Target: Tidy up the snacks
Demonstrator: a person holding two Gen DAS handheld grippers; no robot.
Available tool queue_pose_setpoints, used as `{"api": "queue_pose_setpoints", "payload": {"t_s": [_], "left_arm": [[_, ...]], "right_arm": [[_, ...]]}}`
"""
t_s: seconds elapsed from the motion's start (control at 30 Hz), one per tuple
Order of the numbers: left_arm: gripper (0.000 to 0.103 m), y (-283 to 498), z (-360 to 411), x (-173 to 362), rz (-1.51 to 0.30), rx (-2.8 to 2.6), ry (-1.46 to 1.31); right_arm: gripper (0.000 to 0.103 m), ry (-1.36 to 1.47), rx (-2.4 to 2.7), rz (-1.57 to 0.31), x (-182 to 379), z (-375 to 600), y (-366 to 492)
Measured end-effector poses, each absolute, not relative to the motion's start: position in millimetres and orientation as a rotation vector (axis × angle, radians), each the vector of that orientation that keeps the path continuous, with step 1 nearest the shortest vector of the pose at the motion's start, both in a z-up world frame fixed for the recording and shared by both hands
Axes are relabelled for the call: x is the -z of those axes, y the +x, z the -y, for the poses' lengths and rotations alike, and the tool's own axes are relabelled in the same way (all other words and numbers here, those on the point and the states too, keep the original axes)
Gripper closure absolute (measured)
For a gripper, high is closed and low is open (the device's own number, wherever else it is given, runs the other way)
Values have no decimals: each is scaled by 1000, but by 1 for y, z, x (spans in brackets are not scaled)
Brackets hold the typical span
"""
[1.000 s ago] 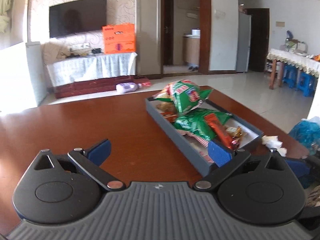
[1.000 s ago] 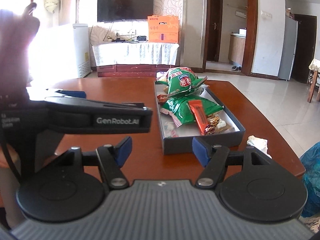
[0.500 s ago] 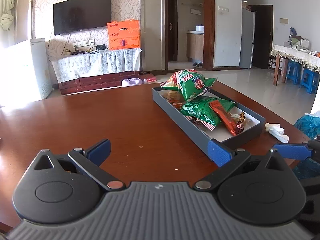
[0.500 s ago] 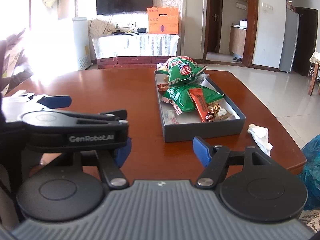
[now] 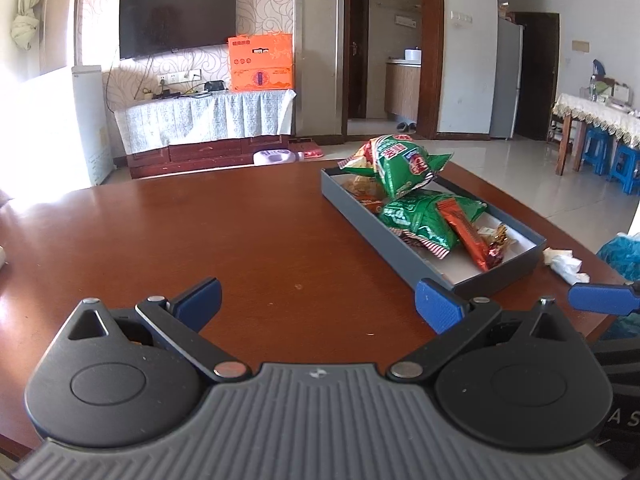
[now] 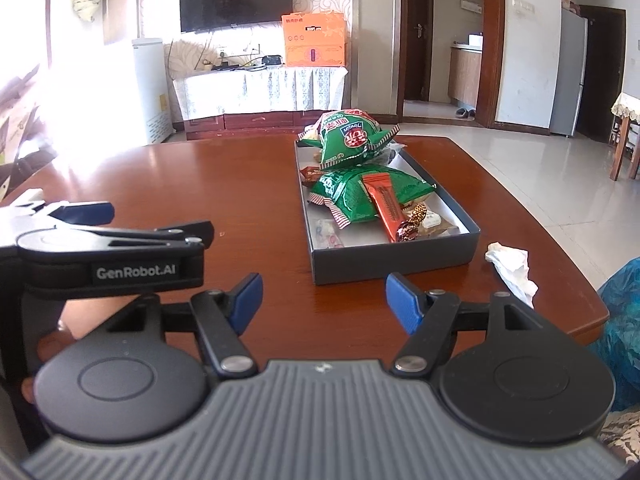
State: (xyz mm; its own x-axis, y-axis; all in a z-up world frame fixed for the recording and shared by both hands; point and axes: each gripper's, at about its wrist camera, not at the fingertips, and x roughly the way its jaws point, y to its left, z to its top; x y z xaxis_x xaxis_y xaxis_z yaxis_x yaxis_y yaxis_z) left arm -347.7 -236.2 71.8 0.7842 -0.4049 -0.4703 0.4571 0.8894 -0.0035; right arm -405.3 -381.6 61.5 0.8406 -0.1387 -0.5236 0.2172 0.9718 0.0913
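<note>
Snacks (image 6: 362, 196), green bags and a red bar, are piled in a grey box (image 6: 394, 258); both grippers (image 5: 318, 304) (image 6: 324, 300) are held open, empty.

Green bags (image 6: 362, 196) hide the box's (image 6: 394, 258) lower snacks.

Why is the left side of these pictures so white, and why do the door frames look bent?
Right wrist view: window light overexposes the left edge and glares on the table. Left wrist view: the same washout, milder. Both: the fisheye lens bows straight lines near the edges; the snack tray stays sharp.
</note>
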Motion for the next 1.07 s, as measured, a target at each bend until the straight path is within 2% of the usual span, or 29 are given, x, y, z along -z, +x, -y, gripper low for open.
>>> {"api": "queue_pose_setpoints", "payload": {"t_s": [0.27, 0.53, 1.07], "left_arm": [[0, -349, 247, -68, -517, 519, 128], [0, -354, 255, -65, -499, 535, 189], [0, -358, 256, -64, -485, 540, 208]], "right_arm": [[32, 14, 259, -575, -69, 381, -411], [32, 152, 310, -565, -72, 408, -418], [30, 141, 294, -566, -70, 405, -417]]}}
